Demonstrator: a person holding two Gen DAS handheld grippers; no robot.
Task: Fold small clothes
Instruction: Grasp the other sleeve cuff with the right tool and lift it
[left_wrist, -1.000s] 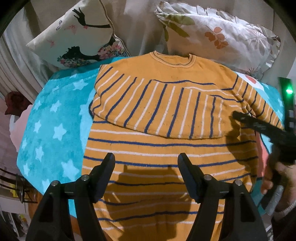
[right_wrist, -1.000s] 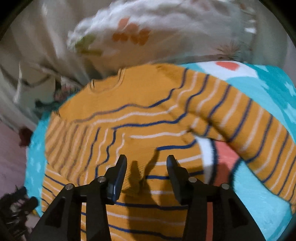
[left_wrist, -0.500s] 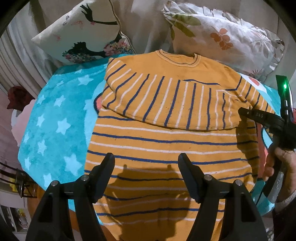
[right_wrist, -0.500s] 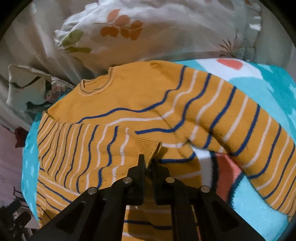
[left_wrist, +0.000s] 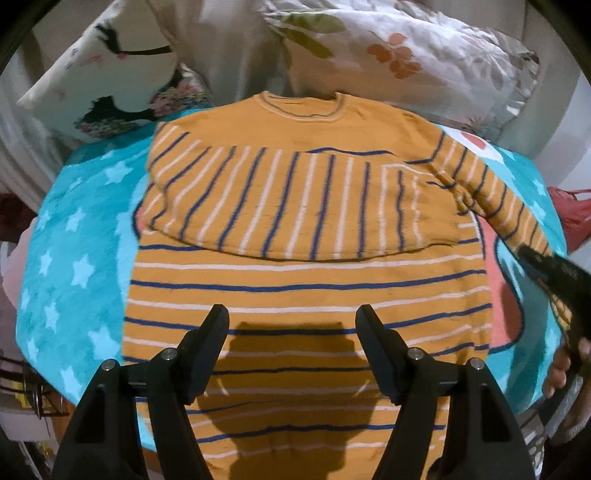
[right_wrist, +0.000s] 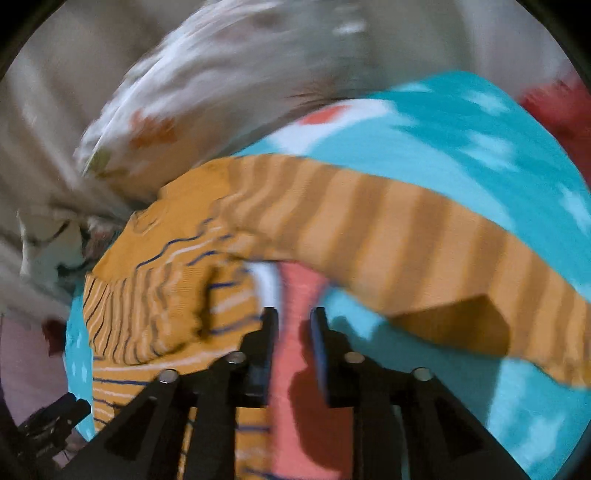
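While the left hand-held gripper (left_wrist: 291, 325) hovers released above the hem of the striped orange sweater (left_wrist: 306, 280), which lies on the star-patterned blanket (left_wrist: 74, 236) with one sleeve folded across its chest, nothing pins that fold. Further right, the right hand-held gripper (right_wrist: 293, 321) is opening, empty, beside the unfolded sleeve (right_wrist: 406, 236); a shallow pinch there could, I judge, drag the body askew.

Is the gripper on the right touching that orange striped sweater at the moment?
Apart. In the right wrist view, the right gripper has opening jaws with only blanket showing between them; the sweater lies off to their sides.
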